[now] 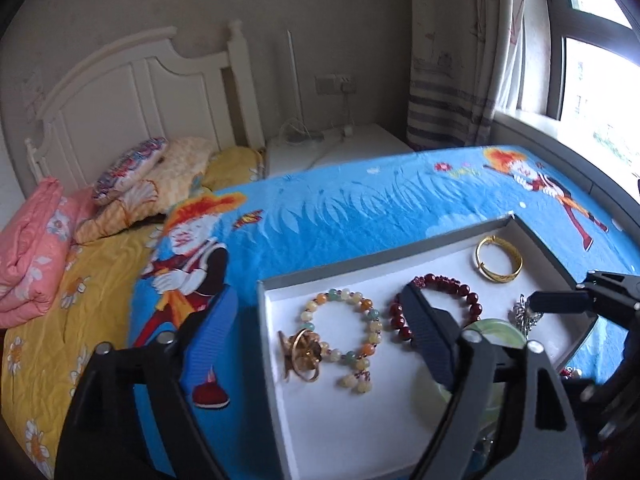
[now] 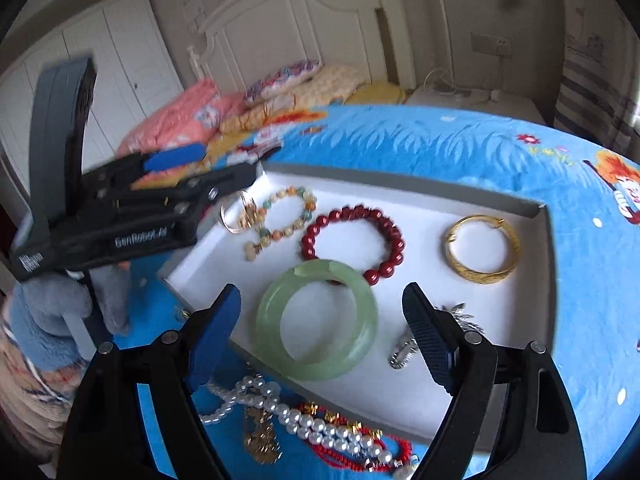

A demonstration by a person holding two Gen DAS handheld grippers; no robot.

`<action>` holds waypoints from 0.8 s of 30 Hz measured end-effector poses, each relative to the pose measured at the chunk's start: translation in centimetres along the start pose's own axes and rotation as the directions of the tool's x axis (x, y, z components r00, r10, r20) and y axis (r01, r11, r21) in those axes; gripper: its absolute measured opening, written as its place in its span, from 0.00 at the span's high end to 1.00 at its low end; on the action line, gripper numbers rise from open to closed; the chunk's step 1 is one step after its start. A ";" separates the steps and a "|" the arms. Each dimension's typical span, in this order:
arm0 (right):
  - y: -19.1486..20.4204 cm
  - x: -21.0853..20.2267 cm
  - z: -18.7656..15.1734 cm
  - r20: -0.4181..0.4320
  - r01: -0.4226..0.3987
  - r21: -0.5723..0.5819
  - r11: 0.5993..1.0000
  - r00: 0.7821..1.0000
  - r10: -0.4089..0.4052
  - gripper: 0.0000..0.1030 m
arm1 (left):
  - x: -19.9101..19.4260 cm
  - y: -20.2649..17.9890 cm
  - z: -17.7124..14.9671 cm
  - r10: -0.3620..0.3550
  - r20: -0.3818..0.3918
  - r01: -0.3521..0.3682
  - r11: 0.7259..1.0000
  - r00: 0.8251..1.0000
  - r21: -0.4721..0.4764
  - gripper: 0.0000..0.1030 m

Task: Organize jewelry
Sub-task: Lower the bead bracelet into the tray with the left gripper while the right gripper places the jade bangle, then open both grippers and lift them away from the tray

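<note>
1. Setting: a bedroom; a blue cartoon-print blanket covers the bed, and on it lies a shallow grey tray with a white floor.
2. In the tray: a multicoloured bead bracelet, a dark red bead bracelet, a gold bangle, a pale green jade bangle and a small silver piece. A gold ring cluster touches the multicoloured beads.
3. Outside the tray, on the blanket at its near edge: a pearl strand tangled with red cord jewellery.
4. Left gripper: jaws wide apart, holding nothing, above the ring cluster. Right gripper: jaws wide, straddling the jade bangle without pressing it.
5. Handling, as judged: jade is rigid, smooth and chip-prone, so grip across the band. The pearls are limp and slippery; pinch a bunched section.
6. Unclear: the silver piece's form; the tangle's lower end is cut off by the frame; motion blur softens the left gripper in the right wrist view.
</note>
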State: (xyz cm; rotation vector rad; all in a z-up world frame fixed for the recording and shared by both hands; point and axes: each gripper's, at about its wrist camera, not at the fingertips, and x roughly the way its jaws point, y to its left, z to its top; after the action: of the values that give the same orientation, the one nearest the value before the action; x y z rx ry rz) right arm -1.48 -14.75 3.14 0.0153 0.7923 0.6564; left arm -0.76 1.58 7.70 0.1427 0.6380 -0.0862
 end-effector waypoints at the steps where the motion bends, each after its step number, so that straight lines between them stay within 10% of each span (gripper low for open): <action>1: -0.4 -1.1 -0.2 0.026 -0.011 0.016 1.000 1.000 0.011 0.22 | -1.0 0.1 -0.3 0.011 0.026 -0.011 1.000 1.000 -0.012 0.11; 9: -4.2 -7.6 -2.3 0.144 0.031 0.112 0.993 0.988 -0.047 0.22 | -6.4 1.3 -3.7 0.103 0.105 -0.089 0.988 0.989 -0.124 0.02; 24: -7.4 -10.0 -8.5 0.116 0.134 0.151 0.979 0.982 -0.152 0.24 | -9.8 -1.3 -11.4 -0.011 0.007 0.012 0.993 1.000 -0.113 0.02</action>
State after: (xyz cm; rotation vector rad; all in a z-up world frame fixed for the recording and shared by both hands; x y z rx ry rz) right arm -8.25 -28.14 1.83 0.1283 0.7091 0.4562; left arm -15.48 2.45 4.36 0.0291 0.6358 -0.0612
